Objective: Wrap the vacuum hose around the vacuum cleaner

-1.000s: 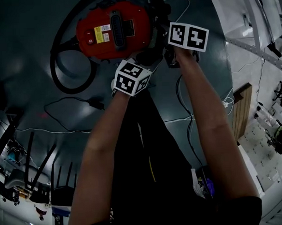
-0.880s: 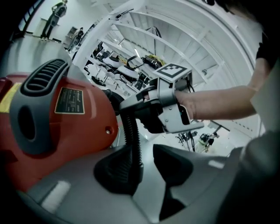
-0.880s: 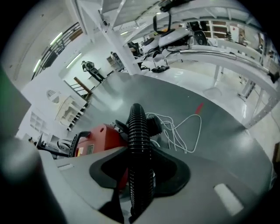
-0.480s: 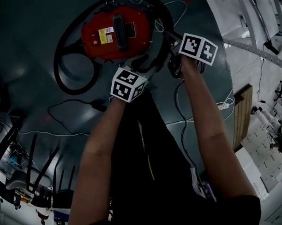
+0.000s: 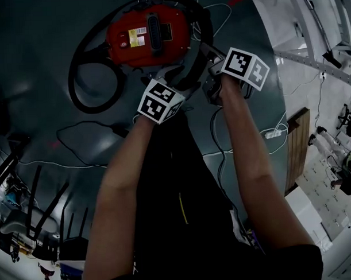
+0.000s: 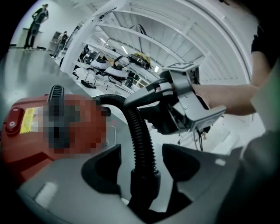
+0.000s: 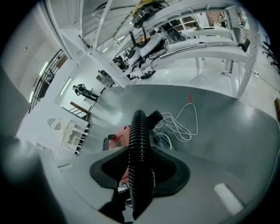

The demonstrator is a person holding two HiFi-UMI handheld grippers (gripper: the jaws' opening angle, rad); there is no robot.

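Jaws — left opening round, right gripping — one hose.

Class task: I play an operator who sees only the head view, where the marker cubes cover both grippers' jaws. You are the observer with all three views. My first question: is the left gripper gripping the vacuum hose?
Observer: No. The left gripper has its jaws apart. They have just been opening, and the vacuum hose runs between them unclamped.
Operator: And the right one?
Observer: The right gripper is shut on the ribbed hose, clamping it from both sides.
Operator: Which part of the hose sits at the left jaws?
Observer: The spot where the ribs end in a smooth black cuff.
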